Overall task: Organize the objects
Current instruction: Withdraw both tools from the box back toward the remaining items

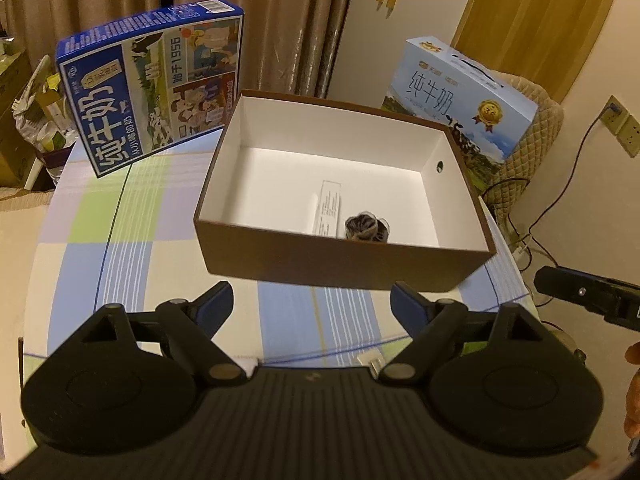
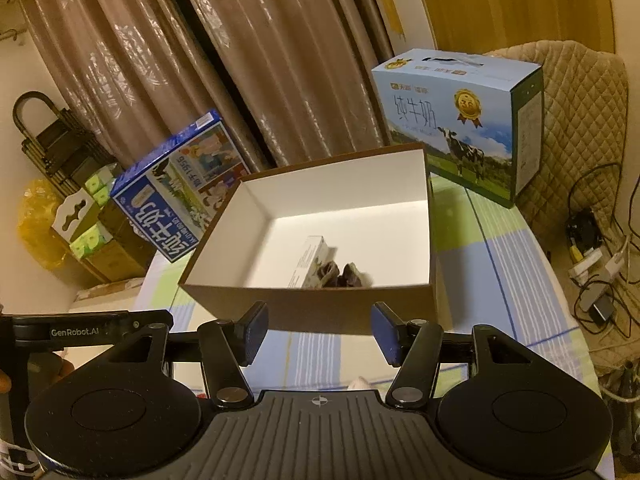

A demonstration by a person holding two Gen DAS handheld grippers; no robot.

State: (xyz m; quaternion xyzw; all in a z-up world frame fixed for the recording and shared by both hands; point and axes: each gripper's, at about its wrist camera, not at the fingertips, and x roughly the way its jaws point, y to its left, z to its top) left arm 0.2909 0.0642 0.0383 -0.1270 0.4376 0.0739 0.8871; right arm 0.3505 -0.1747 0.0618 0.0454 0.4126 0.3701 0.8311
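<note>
Both the left gripper and the right gripper hang with jaws apart and empty, just short of the brown box. Inside, near its front wall, lie a white carton and a dark bundle. The sorting looks largely done; nothing loose shows on the checked tablecloth.

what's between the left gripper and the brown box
Only bare checked tablecloth lies between the left gripper and the near wall of the brown box. The left wrist view shows it; the open jaws hold nothing.
</note>
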